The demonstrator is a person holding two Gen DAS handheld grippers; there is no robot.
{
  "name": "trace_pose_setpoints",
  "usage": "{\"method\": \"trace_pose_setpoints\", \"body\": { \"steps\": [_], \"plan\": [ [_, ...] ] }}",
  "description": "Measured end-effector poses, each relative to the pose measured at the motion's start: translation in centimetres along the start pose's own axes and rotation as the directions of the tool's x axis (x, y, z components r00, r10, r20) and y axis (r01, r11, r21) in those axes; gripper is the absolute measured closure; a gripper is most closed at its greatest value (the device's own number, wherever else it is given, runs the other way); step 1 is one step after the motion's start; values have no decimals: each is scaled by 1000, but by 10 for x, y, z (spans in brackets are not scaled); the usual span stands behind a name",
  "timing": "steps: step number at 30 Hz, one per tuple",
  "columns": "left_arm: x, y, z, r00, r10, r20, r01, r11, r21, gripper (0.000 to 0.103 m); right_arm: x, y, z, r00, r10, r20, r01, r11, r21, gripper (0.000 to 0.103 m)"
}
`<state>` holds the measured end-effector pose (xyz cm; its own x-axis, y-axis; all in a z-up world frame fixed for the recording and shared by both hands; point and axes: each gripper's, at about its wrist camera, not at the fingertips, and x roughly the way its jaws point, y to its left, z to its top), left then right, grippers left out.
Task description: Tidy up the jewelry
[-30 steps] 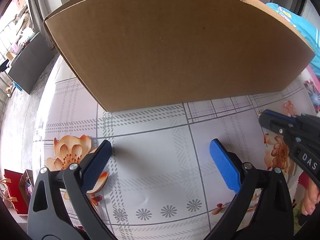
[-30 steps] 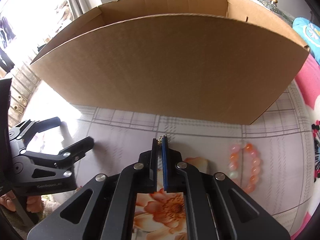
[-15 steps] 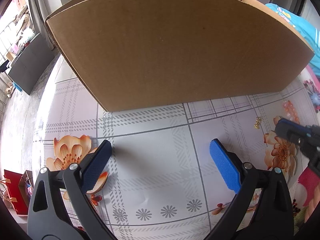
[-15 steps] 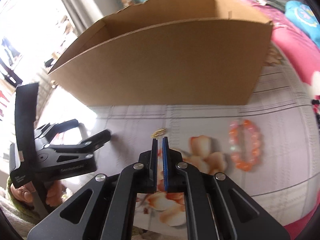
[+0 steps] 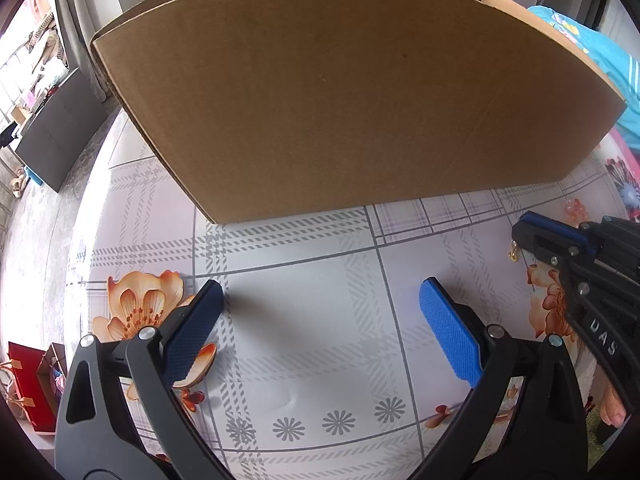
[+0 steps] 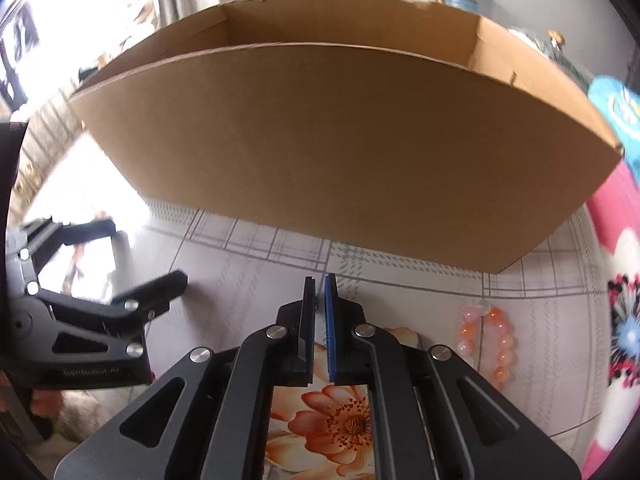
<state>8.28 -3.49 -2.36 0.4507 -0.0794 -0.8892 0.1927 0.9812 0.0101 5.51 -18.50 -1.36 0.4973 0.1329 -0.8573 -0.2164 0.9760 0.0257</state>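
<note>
The right gripper [image 6: 320,284] is seen with its fingers clenched on a small gold trinket [image 5: 513,251], which hangs from the tips above the bench [image 5: 320,300], in front of the cardboard box [image 6: 340,152]. The left gripper [image 5: 320,308] is held released, its blue pads [image 5: 448,332] wide apart with nothing between them. A bead bracelet [image 6: 494,344] is left lying on the flowered bench cover, to the right of the right gripper.

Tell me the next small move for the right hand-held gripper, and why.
Probably lift it over the cardboard box rim. The right hand-held gripper is shut with a small gold trinket dangling at its tips, and the box stands just ahead.
</note>
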Motion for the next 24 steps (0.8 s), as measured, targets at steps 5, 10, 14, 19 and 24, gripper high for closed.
{"method": "trace_pose_setpoints", "body": {
  "steps": [5,10,14,19,24],
  "plan": [
    [-1,0,-1,1000,-2,3,2,1000,3,8,-6,13,-10,1000,17,-21,-18,999,-37,98],
    [-2,0,-1,1000,-2,2,2,1000,2,8,-18,6,-16,997,73,-12,-73,997,19,97],
    [-2,0,-1,1000,0,0,0,1000,0,8,-33,-18,-22,999,47,14,-48,994,101,96],
    [-2,1,0,1000,1,-2,-1,1000,-4,8,-26,-36,-29,1000,-17,-8,18,988,154,73],
    [-1,3,1,1000,-1,-5,1,1000,-3,8,-25,-37,-19,999,-32,39,24,983,183,48]
  ]
}}
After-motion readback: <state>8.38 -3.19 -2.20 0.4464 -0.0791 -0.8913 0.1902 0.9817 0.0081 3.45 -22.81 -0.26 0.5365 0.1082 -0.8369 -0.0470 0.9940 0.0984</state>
